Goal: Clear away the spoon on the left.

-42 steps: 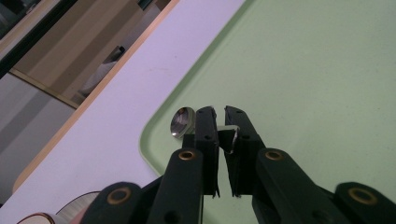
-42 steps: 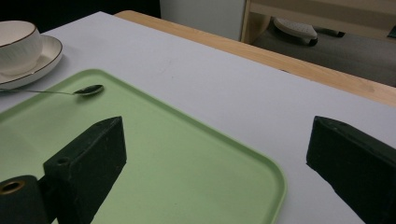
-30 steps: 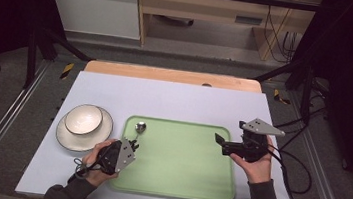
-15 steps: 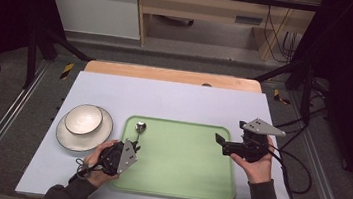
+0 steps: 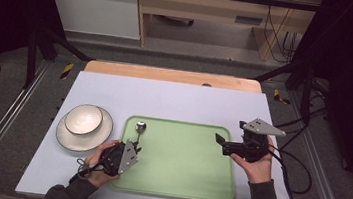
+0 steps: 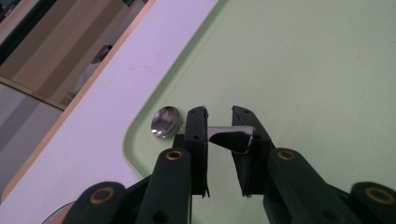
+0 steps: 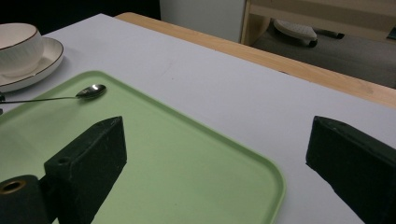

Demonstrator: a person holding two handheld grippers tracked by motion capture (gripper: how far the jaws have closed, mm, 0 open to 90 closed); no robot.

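Our left gripper [image 6: 219,133], jaws just easing apart around the spoon [image 6: 166,122] handle, releases it onto the green tray [image 6: 327,70]; right gripper [image 7: 219,154] gapes empty.

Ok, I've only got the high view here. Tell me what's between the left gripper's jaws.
Observer: In the left gripper view, the spoon has the end of its thin handle between the jaws of the left gripper. They have just been opening, and there is a gap beside the handle.
Operator: Good. Now check the right gripper for me.
Observer: In the right gripper view, the right gripper stands wide open with nothing between its jaws, over a corner of the green tray.
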